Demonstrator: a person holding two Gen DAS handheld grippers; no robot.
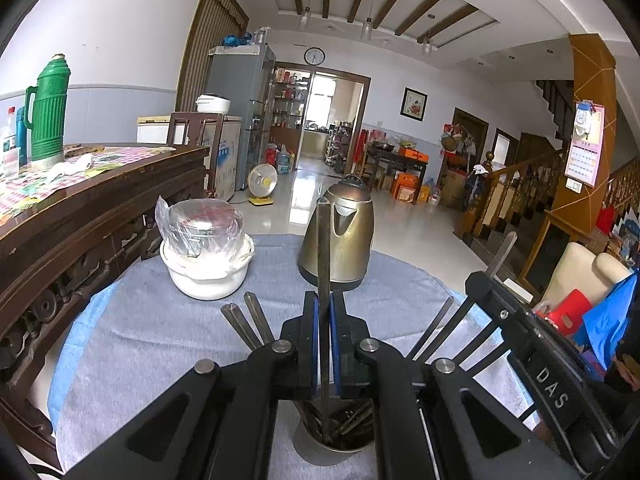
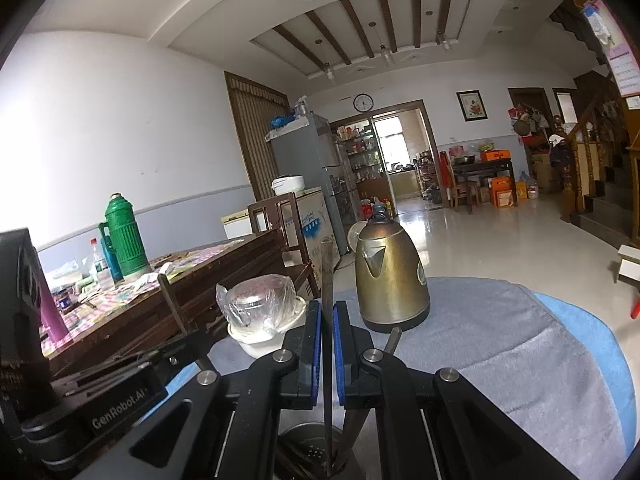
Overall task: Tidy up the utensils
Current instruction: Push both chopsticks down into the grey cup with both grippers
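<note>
My left gripper [image 1: 323, 312] is shut on a dark chopstick [image 1: 323, 248] held upright, its lower end in a metal utensil cup [image 1: 334, 446] under the jaws. Several other chopsticks [image 1: 250, 322] lean out of the cup on both sides. My right gripper [image 2: 327, 320] is shut on another dark chopstick [image 2: 327, 276], also upright, its lower end in the same cup [image 2: 310, 452]. The right gripper's body shows in the left wrist view [image 1: 532, 344], holding its chopstick [image 1: 502, 250]. The left gripper's body shows at the left of the right wrist view [image 2: 116, 396].
A grey cloth [image 1: 160, 344] over a blue one covers the small round table. A brass kettle [image 1: 340, 236] stands at the back, a white pot with a plastic-wrapped bowl [image 1: 206, 252] to its left. A dark wooden table [image 1: 92, 196] with a green thermos [image 1: 48, 116] stands left.
</note>
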